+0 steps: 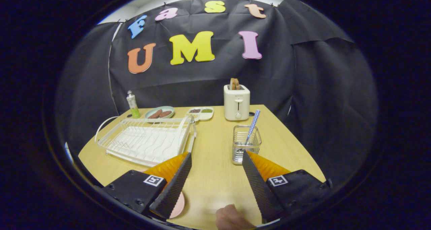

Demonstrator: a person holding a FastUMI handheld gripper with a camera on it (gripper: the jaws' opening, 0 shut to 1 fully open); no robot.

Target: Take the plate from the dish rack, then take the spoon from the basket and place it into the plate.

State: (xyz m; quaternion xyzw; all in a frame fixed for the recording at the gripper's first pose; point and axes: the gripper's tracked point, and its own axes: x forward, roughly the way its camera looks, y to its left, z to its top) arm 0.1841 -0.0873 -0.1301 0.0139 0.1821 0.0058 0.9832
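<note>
So the gripper [216, 157] is held low over the near part of the light wooden bench [215, 176], fingers spread wide apart with nothing clamped between them, just bare wood seen in the gap. A small round pink plate [178, 205] is lying flat on the bench near the near edge, mostly tucked under the left finger, so only a sliver of its rim can be seen. The white wire dish rack [146, 140] is sat toward the left edge, ahead of the left finger, and its slots look empty. Just ahead of the right finger tip, a clear square basket [245, 144] is stood upright, with a spoon with a blue checked handle [252, 125] leaned inside it, handle up.

Along the far edge, a cream toaster [236, 102] with two slices of toast poking out is parked, plus a small divided tray [201, 113], a pale green plate with brown sausages [159, 112] and a small green-bottomed bottle [133, 104]. A bit of a hand [232, 218] is glimpsed at the near edge between the fingers.
</note>
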